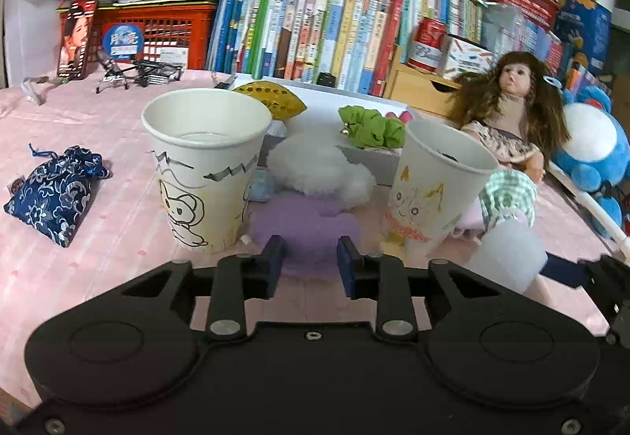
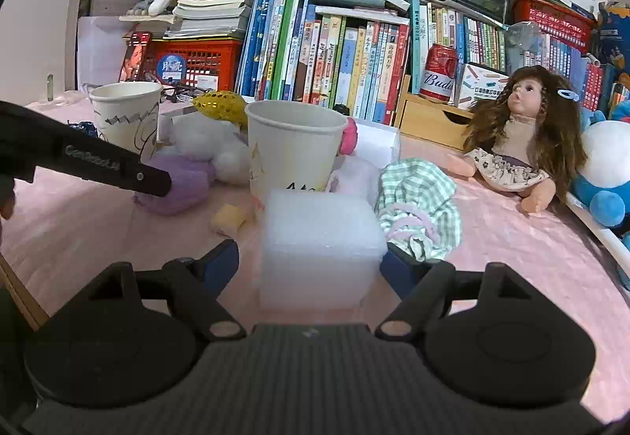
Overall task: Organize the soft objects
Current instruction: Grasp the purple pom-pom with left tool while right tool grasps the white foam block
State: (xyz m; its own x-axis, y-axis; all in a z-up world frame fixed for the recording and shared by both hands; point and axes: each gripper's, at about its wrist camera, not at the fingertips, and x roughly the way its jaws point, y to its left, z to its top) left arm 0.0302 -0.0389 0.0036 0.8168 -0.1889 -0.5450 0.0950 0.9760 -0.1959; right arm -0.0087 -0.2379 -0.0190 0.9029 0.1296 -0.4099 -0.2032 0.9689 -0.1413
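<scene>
Left claw [image 1: 311, 258] straddles purple plush [image 1: 303, 226] between two cups

The red can [image 2: 440, 73] on the small wooden drawer box [image 2: 427, 118] shows white script reading "Budw", the rest turned out of sight. Pale lettering runs along the black arm of the left gripper [image 2: 94, 153], though it is too faint for me to make out. The spines of the books [image 2: 334, 61] carry print too small to read, and the round blue sticker [image 2: 170, 67] on the red crate [image 2: 197, 61] has characters I cannot read.
</scene>
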